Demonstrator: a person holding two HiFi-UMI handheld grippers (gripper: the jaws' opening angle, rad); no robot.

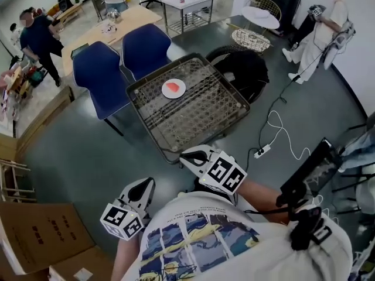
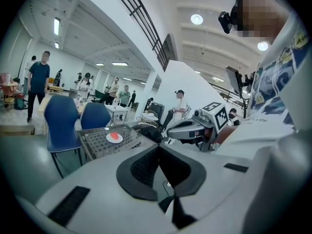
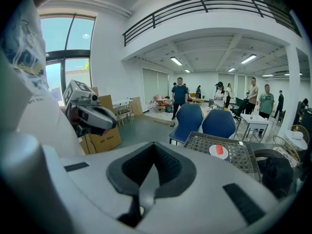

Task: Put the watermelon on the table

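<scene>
The left gripper [image 1: 142,185] and right gripper [image 1: 191,155] are held close to the person's chest, each with jaws together on nothing. Well ahead, the watermelon [image 1: 172,87] lies on a plate [image 1: 166,93] on the mesh tabletop [image 1: 199,119]. I'd worry that a hard pinch would crush the slice, or a nudge would skid the plate.

Bright ceiling lights, sharp, fisheye-warped edges

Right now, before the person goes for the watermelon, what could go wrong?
1. The cable and power strip lie on the floor beside the table: a possible trip hazard on approach.
2. Left tool and right tool are both shut and empty; the watermelon sits on a plate, which might slide when nudged.
</scene>
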